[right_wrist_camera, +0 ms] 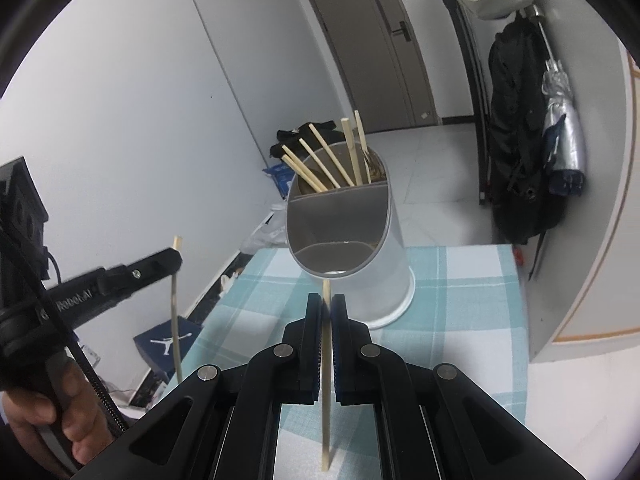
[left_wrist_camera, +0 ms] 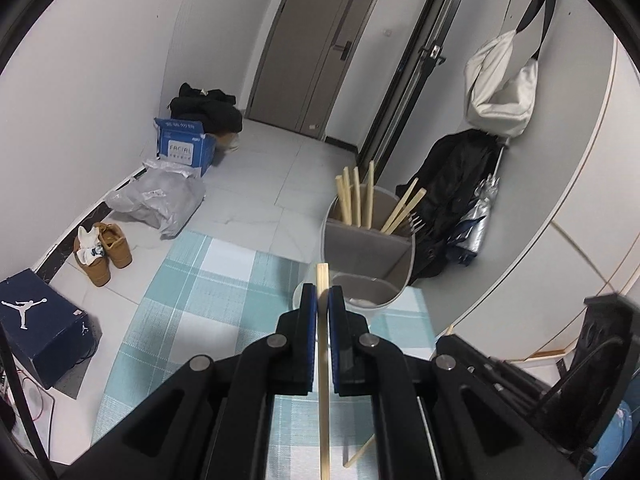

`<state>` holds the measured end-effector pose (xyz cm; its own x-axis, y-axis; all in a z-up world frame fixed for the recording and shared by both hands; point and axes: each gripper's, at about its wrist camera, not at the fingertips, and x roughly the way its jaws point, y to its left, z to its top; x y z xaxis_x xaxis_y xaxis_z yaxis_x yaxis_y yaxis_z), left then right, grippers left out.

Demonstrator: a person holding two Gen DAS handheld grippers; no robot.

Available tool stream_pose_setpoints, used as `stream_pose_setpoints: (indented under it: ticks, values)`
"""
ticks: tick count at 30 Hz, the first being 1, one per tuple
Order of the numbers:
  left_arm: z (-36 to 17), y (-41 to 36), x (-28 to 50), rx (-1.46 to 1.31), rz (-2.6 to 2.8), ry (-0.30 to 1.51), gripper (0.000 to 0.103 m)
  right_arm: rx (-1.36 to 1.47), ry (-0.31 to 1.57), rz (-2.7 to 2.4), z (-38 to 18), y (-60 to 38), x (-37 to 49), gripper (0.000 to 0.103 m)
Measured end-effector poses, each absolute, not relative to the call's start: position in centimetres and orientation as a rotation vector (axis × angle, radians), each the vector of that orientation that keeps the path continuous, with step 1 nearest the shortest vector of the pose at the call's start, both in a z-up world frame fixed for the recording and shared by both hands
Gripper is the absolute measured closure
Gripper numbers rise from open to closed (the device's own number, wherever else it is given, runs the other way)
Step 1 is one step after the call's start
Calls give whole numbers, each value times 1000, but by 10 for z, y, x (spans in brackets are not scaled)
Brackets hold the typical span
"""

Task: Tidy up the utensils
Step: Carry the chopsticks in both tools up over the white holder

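A white, grey-lined utensil holder (left_wrist_camera: 368, 248) (right_wrist_camera: 352, 240) stands on the checked cloth; its back compartment holds several wooden chopsticks (left_wrist_camera: 354, 196) (right_wrist_camera: 320, 164), and fork tines (left_wrist_camera: 416, 222) show at its right. My left gripper (left_wrist_camera: 322, 294) is shut on one upright wooden chopstick (left_wrist_camera: 323, 380), just short of the holder's front rim. It also shows in the right wrist view (right_wrist_camera: 168, 260) to the left, with its chopstick (right_wrist_camera: 175, 312). My right gripper (right_wrist_camera: 327, 300) is shut on another upright chopstick (right_wrist_camera: 327, 380), right before the holder.
The teal checked tablecloth (left_wrist_camera: 208, 292) (right_wrist_camera: 460, 300) covers the table. Another chopstick (left_wrist_camera: 360, 450) lies on the cloth. On the floor are shoe boxes (left_wrist_camera: 40, 320), brown shoes (left_wrist_camera: 102, 252) and bags (left_wrist_camera: 160, 200). Black jacket and umbrella (right_wrist_camera: 560, 136) hang at right.
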<state>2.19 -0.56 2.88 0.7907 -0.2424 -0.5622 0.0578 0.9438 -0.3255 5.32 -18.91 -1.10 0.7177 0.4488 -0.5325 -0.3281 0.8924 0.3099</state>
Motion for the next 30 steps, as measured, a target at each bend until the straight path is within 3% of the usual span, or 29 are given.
stream_pose_setpoints:
  ticks: [15,30]
  values:
    - [70,-6,12,-298,-170,474,101,274,598,370,5,-206,36,99]
    - [110,-6,59,-256,-116,266,101,291,448,381,113,-225,80,99]
